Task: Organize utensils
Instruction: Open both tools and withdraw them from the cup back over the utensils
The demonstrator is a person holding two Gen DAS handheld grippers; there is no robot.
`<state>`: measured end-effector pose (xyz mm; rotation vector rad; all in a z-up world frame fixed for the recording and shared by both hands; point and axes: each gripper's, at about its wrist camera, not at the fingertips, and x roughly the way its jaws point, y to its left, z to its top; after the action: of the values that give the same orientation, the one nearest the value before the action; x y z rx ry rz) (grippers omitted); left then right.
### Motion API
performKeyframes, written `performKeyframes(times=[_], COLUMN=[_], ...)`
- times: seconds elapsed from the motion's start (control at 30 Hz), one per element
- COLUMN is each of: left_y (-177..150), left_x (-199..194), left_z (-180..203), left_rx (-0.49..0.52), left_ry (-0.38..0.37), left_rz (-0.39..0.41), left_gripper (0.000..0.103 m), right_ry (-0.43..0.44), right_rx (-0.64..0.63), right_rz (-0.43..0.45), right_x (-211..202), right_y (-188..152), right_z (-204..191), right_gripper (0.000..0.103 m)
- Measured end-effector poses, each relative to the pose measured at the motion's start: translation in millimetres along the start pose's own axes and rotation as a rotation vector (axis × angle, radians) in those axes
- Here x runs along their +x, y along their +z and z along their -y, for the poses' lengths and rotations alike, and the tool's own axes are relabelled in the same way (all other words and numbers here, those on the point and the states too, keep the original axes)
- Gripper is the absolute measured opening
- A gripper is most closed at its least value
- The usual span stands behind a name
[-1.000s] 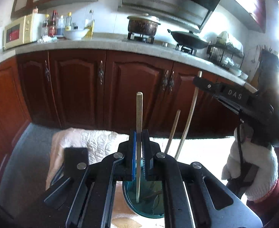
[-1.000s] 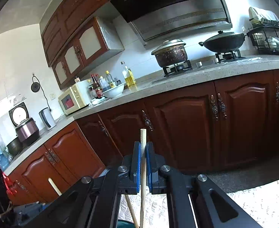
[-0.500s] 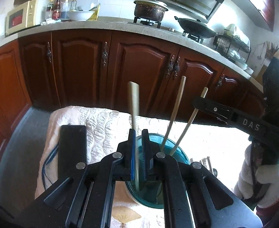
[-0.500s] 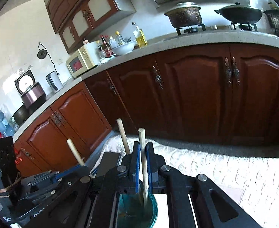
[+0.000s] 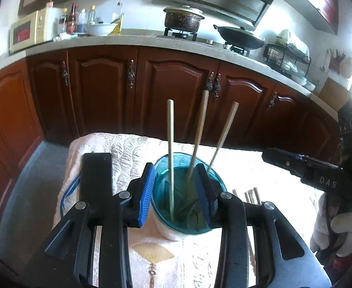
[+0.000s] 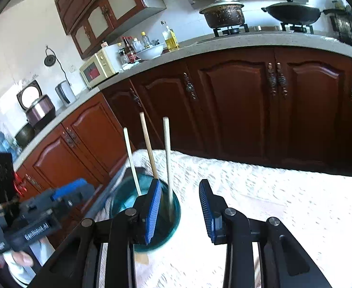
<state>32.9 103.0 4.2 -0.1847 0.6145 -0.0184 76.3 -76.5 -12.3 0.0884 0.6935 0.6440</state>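
A teal glass cup (image 5: 173, 218) stands on the white quilted cloth (image 5: 128, 148) and holds three wooden chopsticks (image 5: 170, 148) that stick up out of it. My left gripper (image 5: 176, 194) is open, with one jaw on each side of the cup's rim, and holds nothing. My right gripper (image 6: 180, 206) is open and empty just right of the cup (image 6: 125, 199), with the chopsticks (image 6: 167, 153) to the left of its gap. More chopsticks (image 5: 250, 195) lie on the cloth right of the cup.
A black flat device (image 5: 95, 175) with a blue cable lies on the cloth left of the cup. Dark red cabinets (image 5: 176, 91) and a counter with stove, pot and wok stand behind. The right gripper's body (image 5: 319, 175) shows at the right edge.
Both grippers have opened and let go of their chopsticks, which now stand in the cup. Both have tilted down toward the cup; the right one has shifted right of it.
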Motion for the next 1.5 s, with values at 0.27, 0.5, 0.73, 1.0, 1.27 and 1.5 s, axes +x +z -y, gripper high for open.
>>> performKeyframes(times=[0.27, 0.5, 0.73, 1.0, 1.27, 1.5], left_y=[-19, -31, -39, -44, -51, -53], left_x=[-9, -16, -17, -14, -12, -8], left_z=[29, 45, 52, 65, 74, 78], left_rx=[0.034, 0.047, 0.049, 0.062, 0.088, 0.086], left_ry=[-0.013, -0.010, -0.011, -0.011, -0.006, -0.003], left_rz=[-0.013, -0.021, -0.038, -0.052, -0.062, -0.069], left_gripper=[0.037, 0.037, 0.037, 0.037, 0.037, 0.037], right_ry=[-0.078, -0.113, -0.134, -0.176, -0.211, -0.227], right_rx=[-0.012, 0.007, 0.032, 0.059, 0.065, 0.075], right_rz=[-0.008, -0.010, -0.024, -0.045, -0.037, -0.055], right_x=[-34, -58, -75, -90, -100, -103], right_y=[-29, -51, -65, -80, -87, -96], right_z=[2, 10, 24, 44, 50, 56], right_gripper=[0.036, 0.036, 0.037, 0.038, 0.039, 0.040])
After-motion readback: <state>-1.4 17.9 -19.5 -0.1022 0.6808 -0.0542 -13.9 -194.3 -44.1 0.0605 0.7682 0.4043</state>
